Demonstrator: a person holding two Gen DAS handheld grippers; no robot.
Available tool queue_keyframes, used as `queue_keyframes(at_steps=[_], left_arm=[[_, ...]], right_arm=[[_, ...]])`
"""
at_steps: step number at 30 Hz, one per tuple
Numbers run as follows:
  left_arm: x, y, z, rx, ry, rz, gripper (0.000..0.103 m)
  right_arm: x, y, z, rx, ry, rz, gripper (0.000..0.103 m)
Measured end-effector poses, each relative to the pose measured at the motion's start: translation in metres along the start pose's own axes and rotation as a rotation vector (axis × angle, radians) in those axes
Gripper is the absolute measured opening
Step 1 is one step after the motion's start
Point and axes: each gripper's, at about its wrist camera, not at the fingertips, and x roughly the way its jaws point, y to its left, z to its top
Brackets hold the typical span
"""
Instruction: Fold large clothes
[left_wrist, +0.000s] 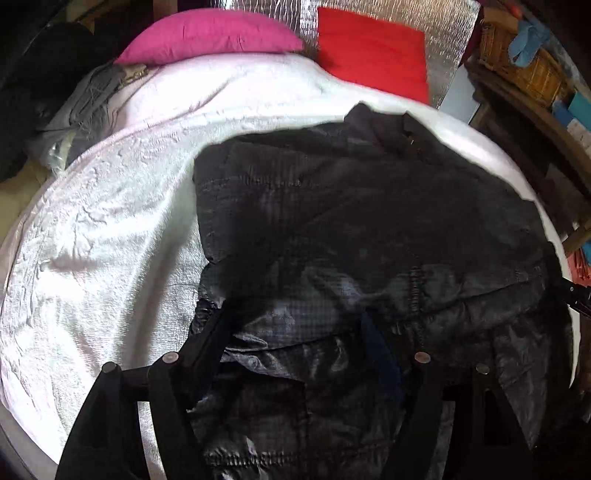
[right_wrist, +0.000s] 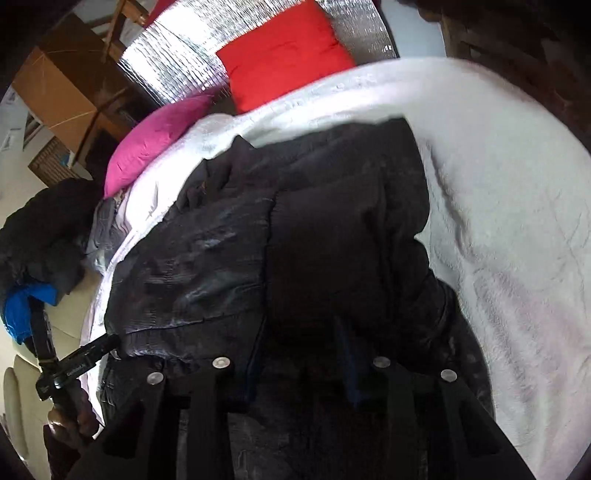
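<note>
A large black quilted jacket (left_wrist: 369, 229) lies on the white bed cover (left_wrist: 110, 240), collar toward the pillows. It also fills the middle of the right wrist view (right_wrist: 295, 240). My left gripper (left_wrist: 299, 328) is over the jacket's near hem, its fingers spread apart with jacket fabric bunched between and over them. My right gripper (right_wrist: 299, 332) is over the other side of the near hem, fingers also apart with dark fabric between them. I cannot tell whether either one grips the fabric. The left gripper also shows at the left edge of the right wrist view (right_wrist: 85, 358).
A pink pillow (left_wrist: 210, 37) and a red pillow (left_wrist: 373, 51) lie at the bed's head against silver foil. A pile of grey clothes (left_wrist: 85, 107) sits at the bed's left side. Wicker baskets and shelves (left_wrist: 524, 66) stand at the right.
</note>
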Motion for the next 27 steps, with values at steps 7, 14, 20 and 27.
queue_keyframes(at_steps=[7,14,20,27], left_arm=[[-0.045,0.029,0.000,-0.091,-0.126,-0.057,0.076],[-0.011,0.069,0.014,-0.260,-0.022,-0.048,0.083],[0.018,0.072,0.024,-0.292,0.020,-0.113,0.083],[0.009,0.052,0.018,-0.248,-0.031,-0.069,0.055]], right_arm=[[-0.061,-0.013,0.009,0.056,-0.200,-0.035,0.073],[-0.039,-0.058,0.029,0.215,-0.157,-0.032,0.079],[0.020,-0.057,0.032,0.184,-0.048,-0.005,0.071],[0.004,-0.018,0.032,0.022,-0.150,-0.066,0.040]])
